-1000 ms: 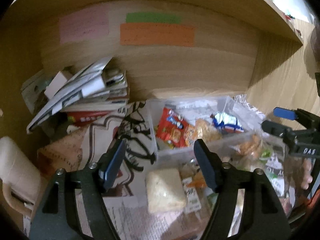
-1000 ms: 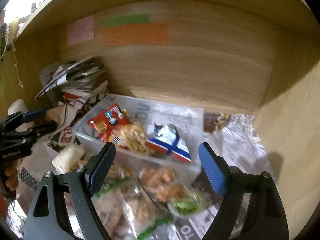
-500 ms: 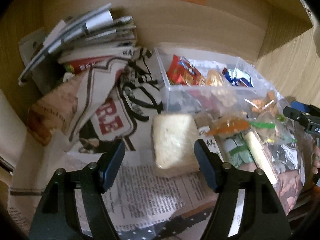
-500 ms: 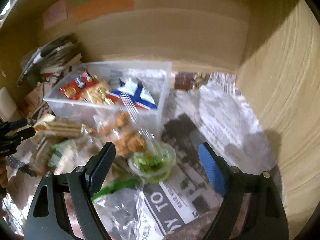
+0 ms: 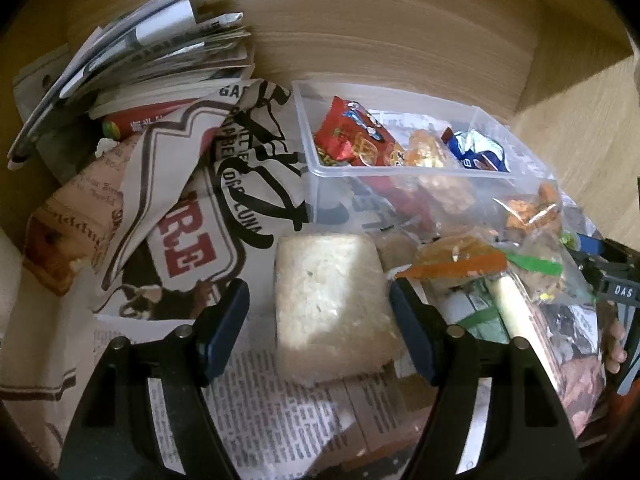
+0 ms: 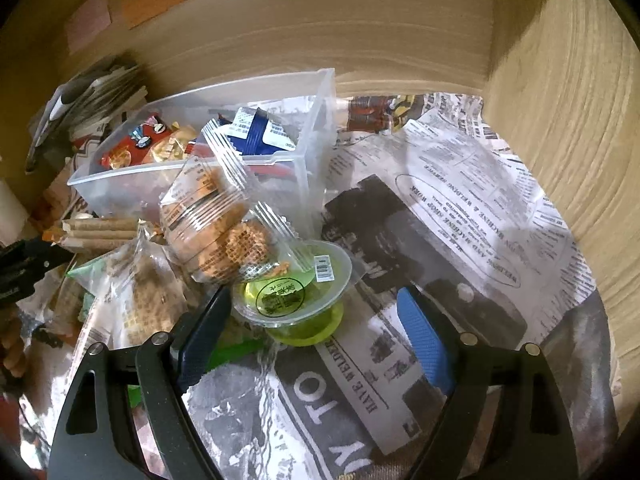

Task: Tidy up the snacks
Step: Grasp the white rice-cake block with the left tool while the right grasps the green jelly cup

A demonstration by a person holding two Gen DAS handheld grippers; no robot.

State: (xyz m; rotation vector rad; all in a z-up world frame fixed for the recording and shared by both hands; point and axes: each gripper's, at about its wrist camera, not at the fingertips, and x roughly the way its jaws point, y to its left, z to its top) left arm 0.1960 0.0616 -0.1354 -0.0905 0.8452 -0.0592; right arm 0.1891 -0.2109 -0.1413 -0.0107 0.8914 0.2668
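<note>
Pale rice cake pack [image 5: 332,304]: on newspaper [image 5: 280,392], between spread fingers of left tool [image 5: 320,320]
Green jelly cup [image 6: 292,300]: between gaping fingers of right tool [image 6: 316,332]
Clear bin [image 6: 200,176]: holds snack packets

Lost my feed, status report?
Left gripper open around pale wrapped snack. Right gripper open at green jelly cup; cracker bag leans on it.

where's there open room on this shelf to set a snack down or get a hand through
Free: the newspaper right of the clear bin, up to the wooden side wall; also the newsprint strip left of the pale wrapped block. Crowded: snack bags and green jelly cup piled before the bin; magazines back left.
</note>
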